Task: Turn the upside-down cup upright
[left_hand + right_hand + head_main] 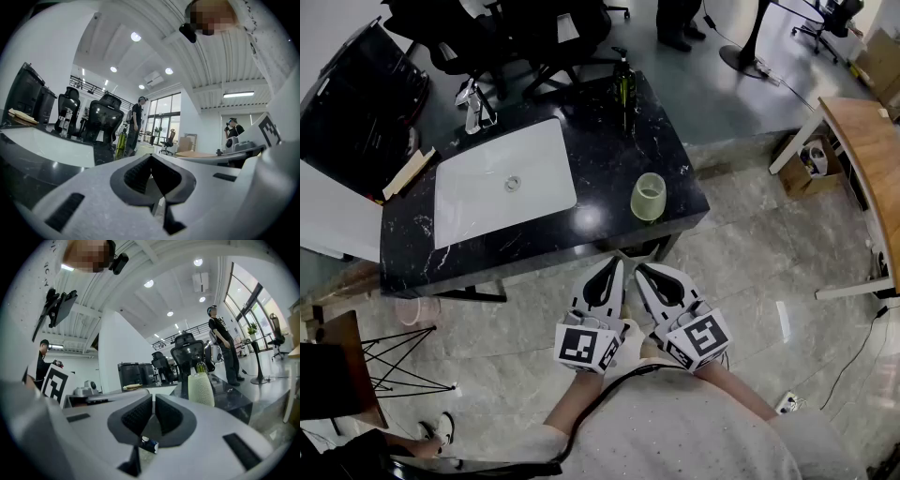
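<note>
A pale green translucent cup [648,197] stands upside down near the front right corner of the black marble counter [609,150]. In the right gripper view the cup [201,389] rises just right of the jaws, some way ahead. My left gripper [612,269] and right gripper [648,272] are held side by side, level, in front of the counter's near edge and short of the cup. Both are shut with nothing between the jaws: the left gripper [151,158] has its pads meeting, and the right gripper [153,398] shows only a thin seam.
A white sink [502,183] with a faucet [473,105] fills the counter's left half. A green bottle [624,82] stands at the back edge. Office chairs [516,37] sit behind, a wooden table [862,159] to the right. A person [220,341] stands beyond the counter.
</note>
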`<act>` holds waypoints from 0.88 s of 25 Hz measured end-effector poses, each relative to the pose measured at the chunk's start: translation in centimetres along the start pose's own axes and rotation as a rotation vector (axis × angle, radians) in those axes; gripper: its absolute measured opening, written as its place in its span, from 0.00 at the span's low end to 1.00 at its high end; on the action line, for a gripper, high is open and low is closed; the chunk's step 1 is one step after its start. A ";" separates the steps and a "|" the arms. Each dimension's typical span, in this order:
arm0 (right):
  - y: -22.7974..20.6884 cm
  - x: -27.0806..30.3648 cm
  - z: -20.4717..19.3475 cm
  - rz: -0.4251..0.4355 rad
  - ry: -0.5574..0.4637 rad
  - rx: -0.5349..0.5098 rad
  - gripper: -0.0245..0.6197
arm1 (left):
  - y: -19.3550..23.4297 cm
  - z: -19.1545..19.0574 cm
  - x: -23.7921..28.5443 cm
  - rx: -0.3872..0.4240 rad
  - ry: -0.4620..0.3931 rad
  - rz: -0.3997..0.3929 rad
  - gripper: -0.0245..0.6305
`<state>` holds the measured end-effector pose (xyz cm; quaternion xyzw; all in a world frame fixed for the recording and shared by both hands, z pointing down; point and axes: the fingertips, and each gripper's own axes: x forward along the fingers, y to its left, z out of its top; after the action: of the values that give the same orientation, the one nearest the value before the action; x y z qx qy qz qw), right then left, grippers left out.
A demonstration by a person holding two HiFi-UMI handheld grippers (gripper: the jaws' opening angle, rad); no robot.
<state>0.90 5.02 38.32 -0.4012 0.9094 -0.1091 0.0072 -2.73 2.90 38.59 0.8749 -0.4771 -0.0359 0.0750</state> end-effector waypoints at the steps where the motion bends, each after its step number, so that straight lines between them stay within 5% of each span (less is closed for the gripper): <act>1: -0.4 0.6 0.2 -0.006 -0.003 -0.006 0.05 | 0.5 0.1 0.6 -0.001 0.000 -0.006 0.05; 14: -7.6 3.7 0.7 -0.220 0.006 -0.093 0.07 | 4.1 -0.4 6.5 -0.028 0.019 -0.100 0.05; 22: -11.3 5.5 0.1 -0.284 0.047 -0.070 0.42 | 5.0 -1.2 7.0 -0.036 0.040 -0.100 0.05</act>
<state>5.40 -6.37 40.92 -0.5232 0.8466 -0.0869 -0.0436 -2.93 -5.52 40.61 0.8967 -0.4306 -0.0304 0.0983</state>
